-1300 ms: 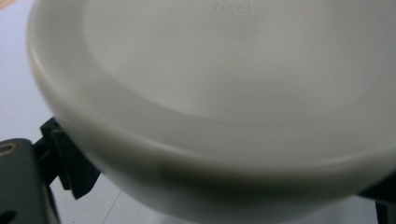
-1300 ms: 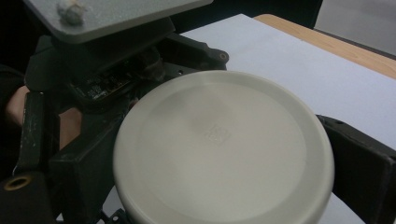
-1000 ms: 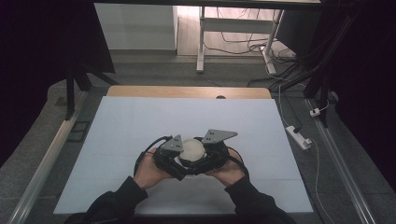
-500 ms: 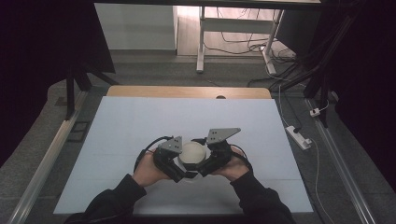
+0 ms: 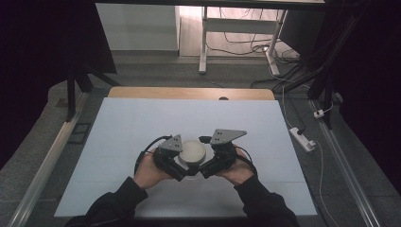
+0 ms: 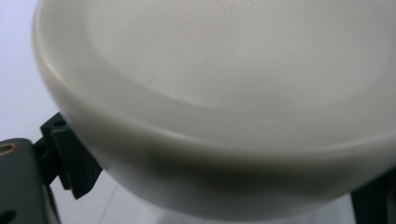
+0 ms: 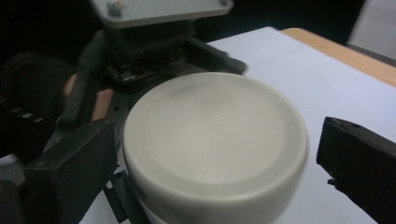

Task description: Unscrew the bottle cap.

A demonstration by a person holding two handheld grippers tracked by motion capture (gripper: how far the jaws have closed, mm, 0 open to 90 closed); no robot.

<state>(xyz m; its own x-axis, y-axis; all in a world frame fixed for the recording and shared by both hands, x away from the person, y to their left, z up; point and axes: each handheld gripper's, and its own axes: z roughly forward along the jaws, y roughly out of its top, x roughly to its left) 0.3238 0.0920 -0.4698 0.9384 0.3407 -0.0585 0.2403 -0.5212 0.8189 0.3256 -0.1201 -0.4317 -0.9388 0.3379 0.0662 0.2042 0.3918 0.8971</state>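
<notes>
Cream lid (image 7: 212, 140) — right hand-held gripper (image 7: 224, 168) agape

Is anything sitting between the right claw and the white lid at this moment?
Nothing visible does. The right claw is open, its jaws flanking the white lid with only bare gaps. The left claw sits at the lid's far side.

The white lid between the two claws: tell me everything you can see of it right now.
The white lid is round, cream-white, apparently smooth matte plastic, with a flat top, a shallow raised ring near its rounded edge and faint moulded marks at the centre. It sits level on a container barely visible below it, on the pale table. The right claw straddles it, one jaw against its side, the other apart. The left claw is close beneath it; contact is unclear.
</notes>
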